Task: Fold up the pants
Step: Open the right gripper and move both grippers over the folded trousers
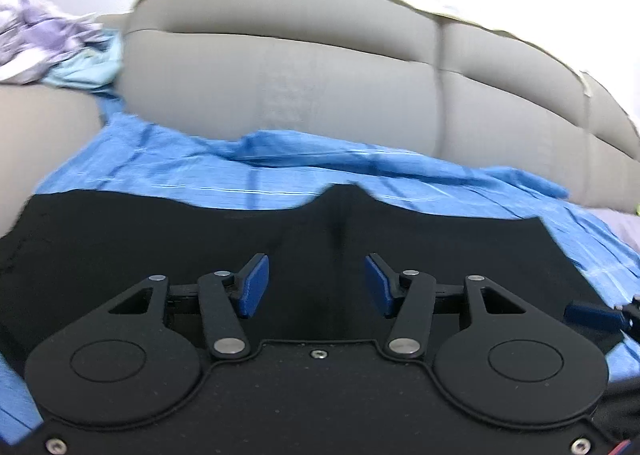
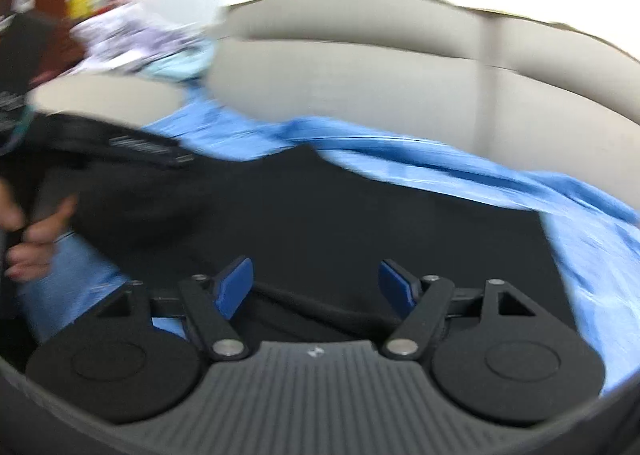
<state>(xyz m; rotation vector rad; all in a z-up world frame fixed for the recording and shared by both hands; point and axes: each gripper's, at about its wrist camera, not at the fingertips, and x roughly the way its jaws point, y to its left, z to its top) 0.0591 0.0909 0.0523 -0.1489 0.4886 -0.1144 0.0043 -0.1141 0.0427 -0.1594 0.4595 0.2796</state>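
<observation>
Hovering over the black pants (image 1: 160, 239), both grippers (image 1: 316, 283) (image 2: 316, 287) gape wide, empty.

We see black pants (image 1: 160, 239) on a bright blue sheet (image 1: 168, 159) with paler stripes, against a plain grey-beige sofa (image 1: 320, 95). Far left lies purple-and-white patterned cloth (image 1: 36, 35) beside pale turquoise fabric (image 1: 88, 67). Each black gripper (image 1: 316, 283) carries blue pads (image 1: 252, 287).

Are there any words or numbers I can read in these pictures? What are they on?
Nothing can be read.
White print on the left gripper body in the right wrist view: too blurred to read.
Small white mark on the right gripper base: a logo, no legible letters.
Black pants: no label showing.
</observation>
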